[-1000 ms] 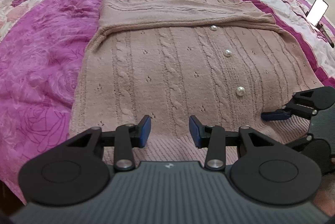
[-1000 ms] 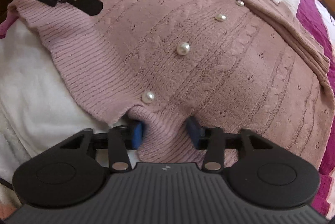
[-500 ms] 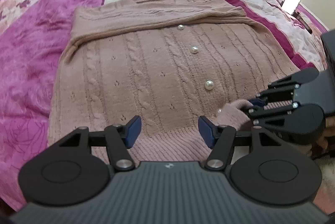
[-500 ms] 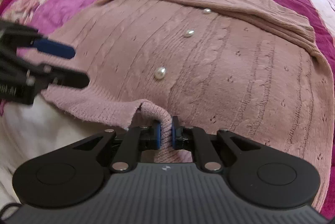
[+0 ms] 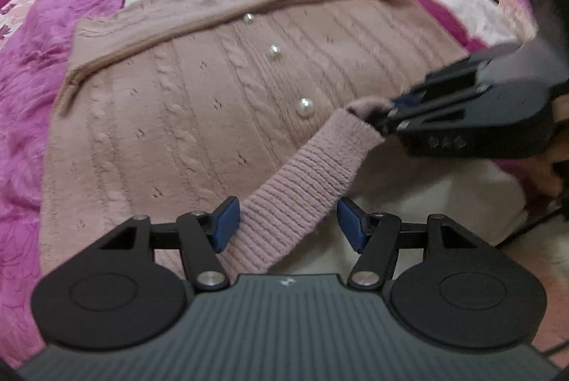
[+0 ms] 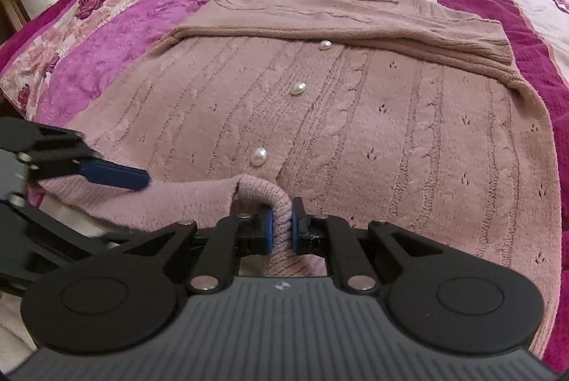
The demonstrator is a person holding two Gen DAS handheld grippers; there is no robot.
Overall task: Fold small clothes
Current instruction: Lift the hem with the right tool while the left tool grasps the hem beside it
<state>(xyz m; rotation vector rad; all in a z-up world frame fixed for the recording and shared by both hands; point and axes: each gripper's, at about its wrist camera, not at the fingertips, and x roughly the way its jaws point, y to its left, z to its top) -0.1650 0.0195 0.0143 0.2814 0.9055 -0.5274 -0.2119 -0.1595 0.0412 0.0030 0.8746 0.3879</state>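
Lifting now: the right claw (image 6: 282,228) is pinching the cardigan (image 6: 355,132) hem higher, while the left claw (image 5: 287,223), wide open, is straddling the raised rib just ahead

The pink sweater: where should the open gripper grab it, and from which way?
Grab the sweater's ribbed bottom hem, coming from the near bed edge. The right gripper already lifts it, and the raised band passes between the left gripper's open fingers.
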